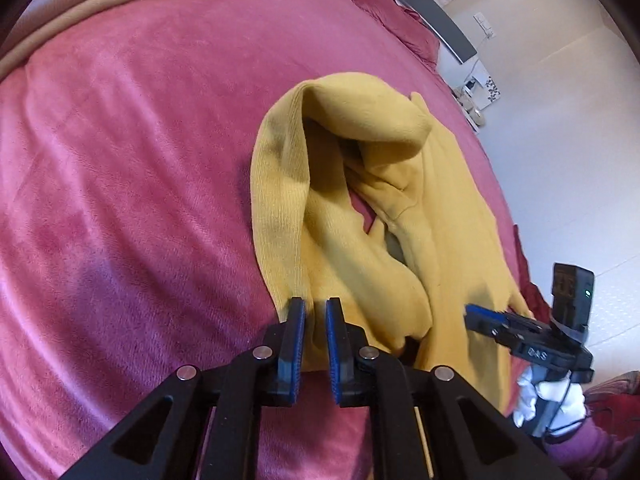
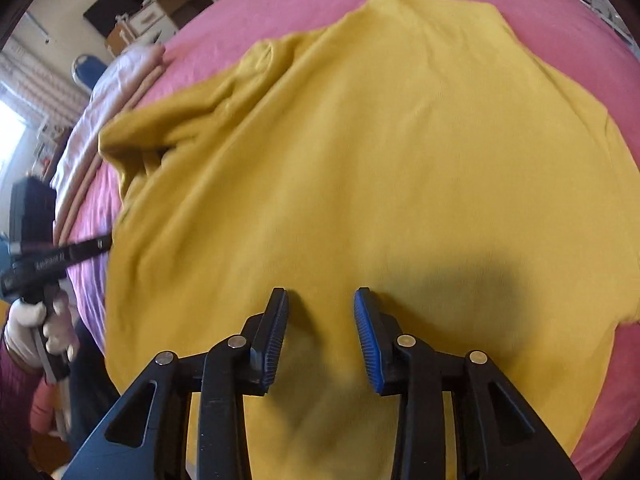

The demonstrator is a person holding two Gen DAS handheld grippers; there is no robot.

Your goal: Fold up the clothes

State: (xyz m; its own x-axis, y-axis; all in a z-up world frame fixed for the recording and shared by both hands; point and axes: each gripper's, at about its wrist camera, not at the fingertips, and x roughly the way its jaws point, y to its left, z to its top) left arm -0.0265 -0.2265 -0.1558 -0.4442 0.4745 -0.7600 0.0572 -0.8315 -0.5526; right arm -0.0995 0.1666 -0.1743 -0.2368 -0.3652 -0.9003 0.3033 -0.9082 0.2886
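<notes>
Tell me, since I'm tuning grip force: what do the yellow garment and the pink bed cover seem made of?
The yellow garment looks like soft matte knit, probably cotton jersey, with fine ribbing along its edge. The pink bed cover looks like plush fleece or velour: short nap with a streaky sheen.

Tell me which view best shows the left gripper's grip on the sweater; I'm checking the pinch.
The left wrist view: the left gripper has the yellow sweater hem pinched between its blue pads. The right wrist view shows that gripper only from the side at the frame's left, blurred, pads unseen.
</notes>
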